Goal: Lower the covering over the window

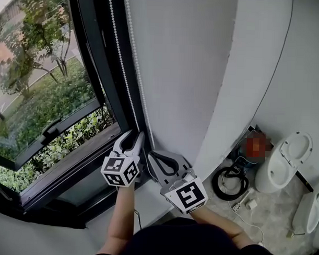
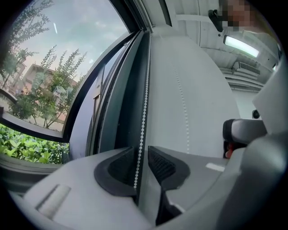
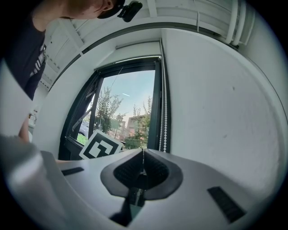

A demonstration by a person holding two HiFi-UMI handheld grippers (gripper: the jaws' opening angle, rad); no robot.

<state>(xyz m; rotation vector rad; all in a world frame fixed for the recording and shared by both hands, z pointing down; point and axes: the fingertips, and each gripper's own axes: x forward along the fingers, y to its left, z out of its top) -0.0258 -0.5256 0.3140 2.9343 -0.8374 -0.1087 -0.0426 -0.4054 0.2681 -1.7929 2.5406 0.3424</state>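
A black-framed window fills the left of the head view, its glass uncovered and showing trees and green shrubs outside. Just right of the frame, a white beaded cord hangs in two strands against the plain white wall, running from the top centre of the frame down toward the bottom centre.

The left gripper points up at the foot of the cord. In the left gripper view its dark ribbed fingers stand apart, and one strand of the beaded cord drops into the gap between them, close beside the left-hand pad. The pads do not press on it.

The right gripper sits just right of and below the left one. In the right gripper view its fingers are closed together tip to tip with nothing between them. The two strands hang beyond, right of the tips, and the left gripper's black-and-white marker cube shows at left.

At lower right of the head view, a white ceramic toilet bowl and a coiled black hose rest on the floor.
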